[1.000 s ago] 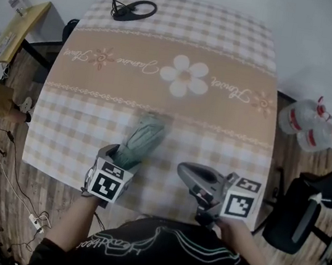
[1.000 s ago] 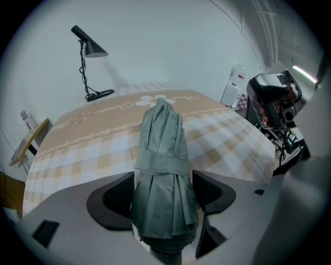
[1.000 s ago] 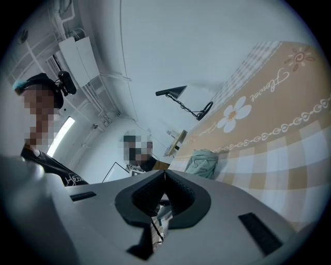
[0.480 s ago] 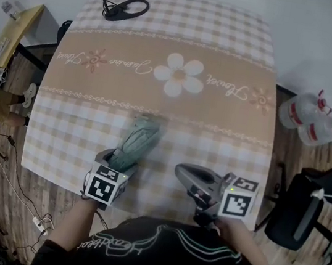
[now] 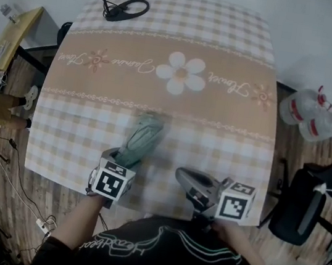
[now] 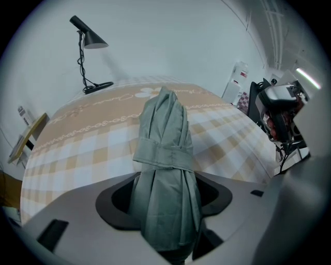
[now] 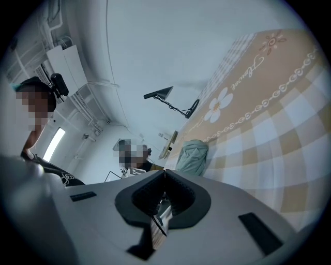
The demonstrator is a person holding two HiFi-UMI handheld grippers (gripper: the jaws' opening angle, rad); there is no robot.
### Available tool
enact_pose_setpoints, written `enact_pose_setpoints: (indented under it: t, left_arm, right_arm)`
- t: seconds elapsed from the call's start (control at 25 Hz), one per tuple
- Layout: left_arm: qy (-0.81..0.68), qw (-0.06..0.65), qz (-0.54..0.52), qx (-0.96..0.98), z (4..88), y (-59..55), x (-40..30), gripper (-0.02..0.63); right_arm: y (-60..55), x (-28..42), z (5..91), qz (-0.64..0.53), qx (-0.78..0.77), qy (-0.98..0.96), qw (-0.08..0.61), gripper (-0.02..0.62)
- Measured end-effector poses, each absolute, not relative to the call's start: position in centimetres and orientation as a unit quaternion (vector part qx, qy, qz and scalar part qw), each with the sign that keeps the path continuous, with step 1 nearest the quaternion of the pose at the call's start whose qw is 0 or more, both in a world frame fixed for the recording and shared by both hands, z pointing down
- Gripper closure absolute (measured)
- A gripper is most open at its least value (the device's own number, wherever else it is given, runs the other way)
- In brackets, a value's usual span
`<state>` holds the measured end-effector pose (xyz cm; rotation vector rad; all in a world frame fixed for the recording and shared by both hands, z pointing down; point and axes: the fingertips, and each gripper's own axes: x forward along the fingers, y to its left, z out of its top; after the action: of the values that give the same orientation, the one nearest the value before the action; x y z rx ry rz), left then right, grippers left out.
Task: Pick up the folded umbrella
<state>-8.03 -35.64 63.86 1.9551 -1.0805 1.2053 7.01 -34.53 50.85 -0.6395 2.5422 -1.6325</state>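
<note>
Angled steeply down over the near end of the folded umbrella [image 5: 142, 136] with the left gripper [image 5: 118, 164], 2 jaws closing on either side of the grey-green bundle just below its strap [image 6: 164, 153], pads seemingly not yet squeezing the fabric. Lying flat on the checked tablecloth [image 5: 218, 115] near the front edge, far end pointing toward the flower print [image 5: 181, 74], hence approached lengthwise from the person's side. Probably aimed at the bundled end for a firm hold that the strap stops from slipping. Off to the side with the right gripper [image 5: 183, 175], jaws pressed together on nothing, well apart from the umbrella, likely held clear of a 1-handed pick. Not yet lifted.
</note>
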Motion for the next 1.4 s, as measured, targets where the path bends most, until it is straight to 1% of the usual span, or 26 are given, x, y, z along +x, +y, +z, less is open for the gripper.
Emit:
enact_pose_setpoints:
  t: [0.48, 0.8, 1.4]
  left_arm:
    - [-0.405, 0.332, 0.416, 0.743, 63.2, -35.7, -7.5, 0.342]
    - [-0.4, 0.341, 0.381, 0.761, 62.0, -34.8, -7.2, 0.344]
    - [-0.397, 0.339, 0.265, 0.811, 53.9, -30.4, -7.4, 0.344]
  right_arm:
    - [-33.0, 6.9, 50.1, -0.532, -0.225, 0.815, 0.041, 0.583]
    - [-31.6, 7.1, 49.4, -0.515, -0.24, 0.822, 0.032, 0.583]
    - [-27.7, 5.1, 45.0, -0.455, -0.242, 0.856, 0.022, 0.583]
